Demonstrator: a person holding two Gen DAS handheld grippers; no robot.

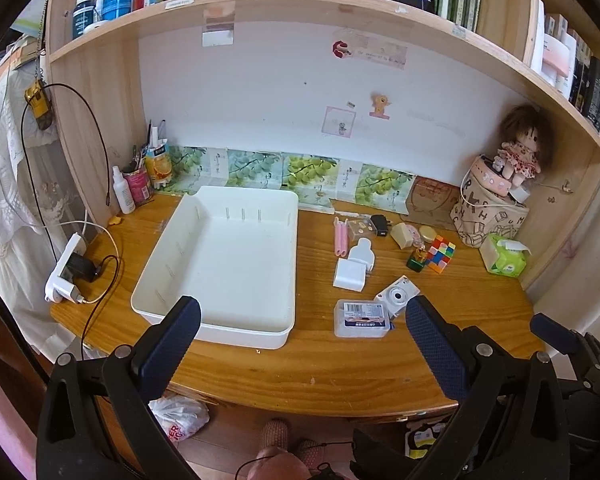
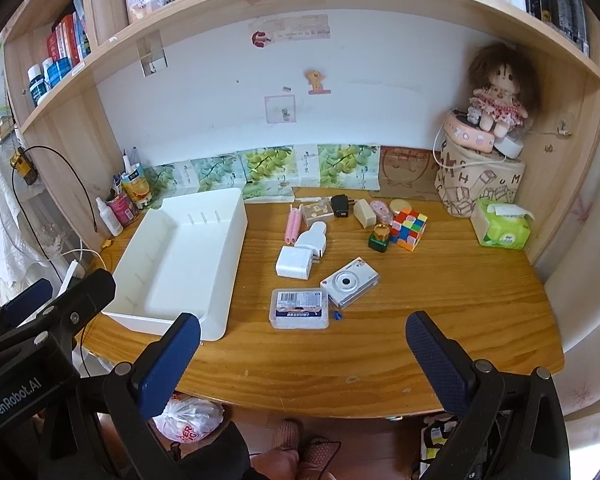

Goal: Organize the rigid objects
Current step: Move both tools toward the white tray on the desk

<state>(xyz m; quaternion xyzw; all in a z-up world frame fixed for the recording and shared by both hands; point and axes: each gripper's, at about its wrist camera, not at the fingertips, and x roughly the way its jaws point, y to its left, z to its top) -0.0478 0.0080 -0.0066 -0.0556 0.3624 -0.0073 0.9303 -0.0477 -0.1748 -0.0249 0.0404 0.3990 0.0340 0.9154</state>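
The white tray [image 2: 172,264] sits empty on the left of the desk [image 2: 440,300], ready to receive the camera [image 2: 350,281], clear box [image 2: 299,308], chargers and cube [image 2: 409,229] scattered just right of it. Left gripper [image 1: 302,338] and right gripper [image 2: 302,342] hover at the desk's near edge, jaws spread wide, holding nothing.

A wooden desk [image 1: 284,376] stands under a book-filled shelf [image 1: 300,0] against a white wall [image 1: 280,92].

Bare desk [image 2: 440,296] lies lower right; the white tray [image 2: 180,256] blocks left, clutter crowds the centre.
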